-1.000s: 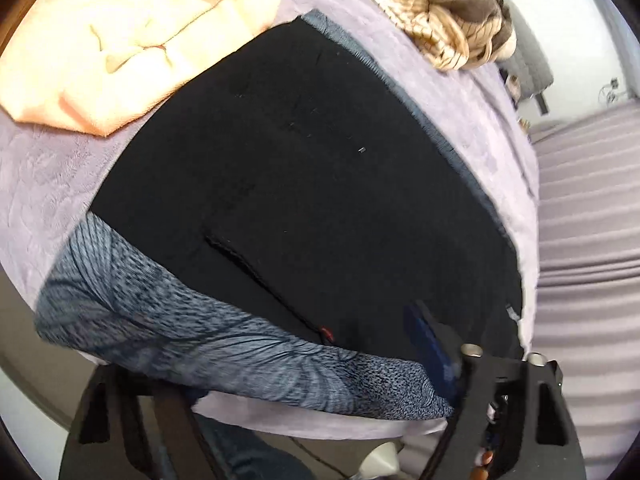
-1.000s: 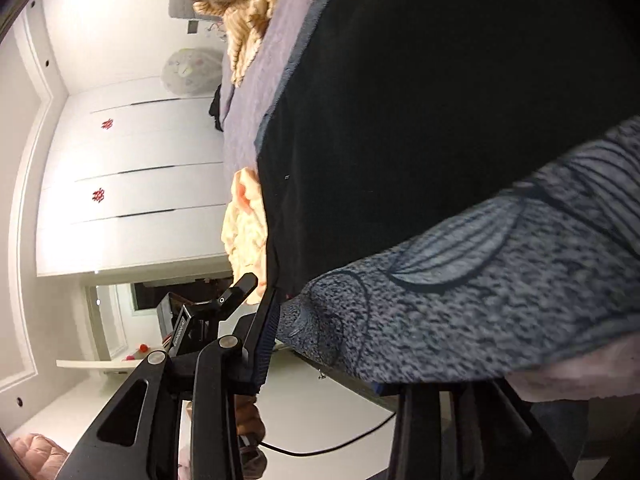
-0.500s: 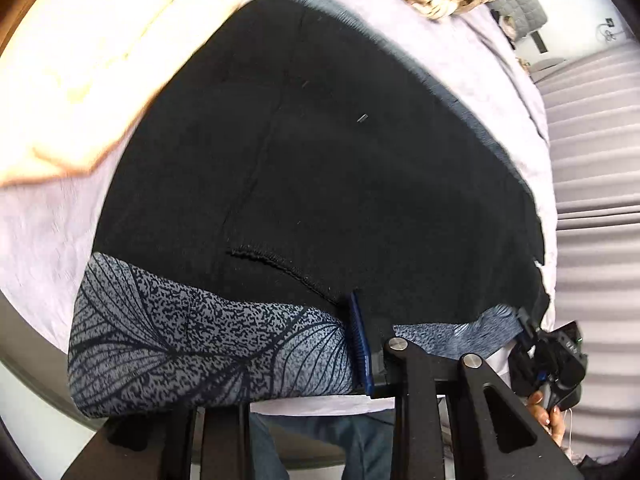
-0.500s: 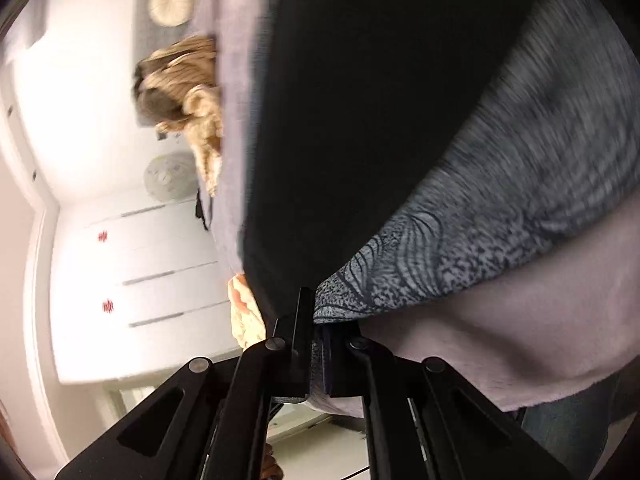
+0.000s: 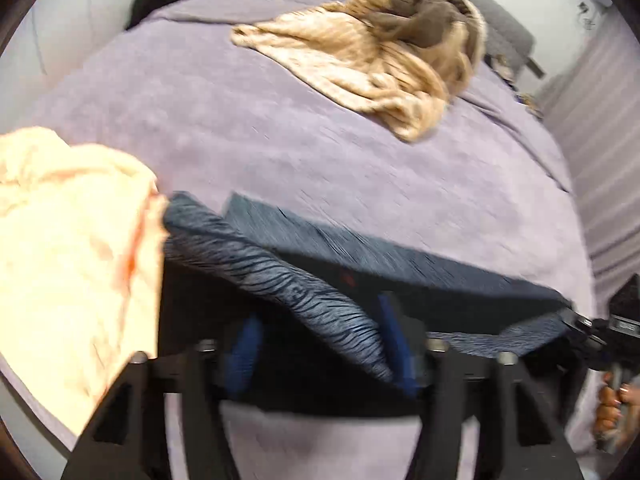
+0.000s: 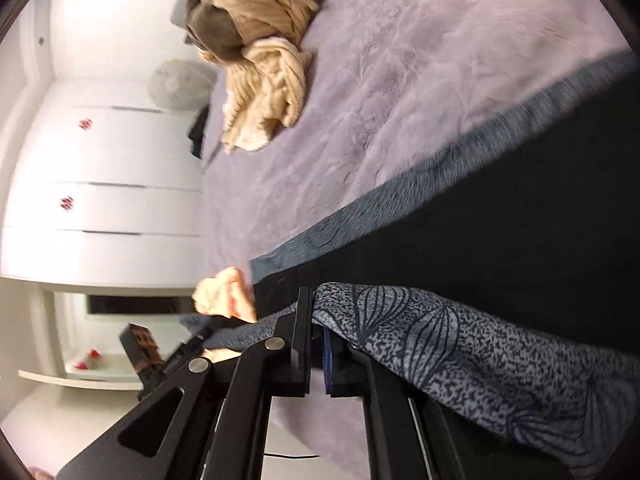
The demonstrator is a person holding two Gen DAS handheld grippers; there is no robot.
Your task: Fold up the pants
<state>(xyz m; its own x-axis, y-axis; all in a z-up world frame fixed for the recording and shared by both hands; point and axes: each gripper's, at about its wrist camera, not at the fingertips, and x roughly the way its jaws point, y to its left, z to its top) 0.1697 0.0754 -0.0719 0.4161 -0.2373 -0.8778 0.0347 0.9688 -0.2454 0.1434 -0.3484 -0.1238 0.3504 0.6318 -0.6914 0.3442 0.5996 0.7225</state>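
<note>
One pair of pants [image 5: 304, 296], black with grey print; two grippers, left gripper [image 5: 320, 356] and right gripper [image 6: 316, 344]; one peach garment [image 5: 68, 248]; one tan blanket [image 5: 372, 60]; one purple bed [image 5: 280, 128].

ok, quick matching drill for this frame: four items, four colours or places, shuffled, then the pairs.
Items:
1. pants
2. bedspread
3. striped blanket
4. peach garment

Descriptions:
A. lilac, under everything
B. black with a patterned grey band
C. beige and brown, far end of the bed
D. pale orange, left of the pants in the left wrist view

Pairs: 1-B, 2-A, 3-C, 4-D
</note>
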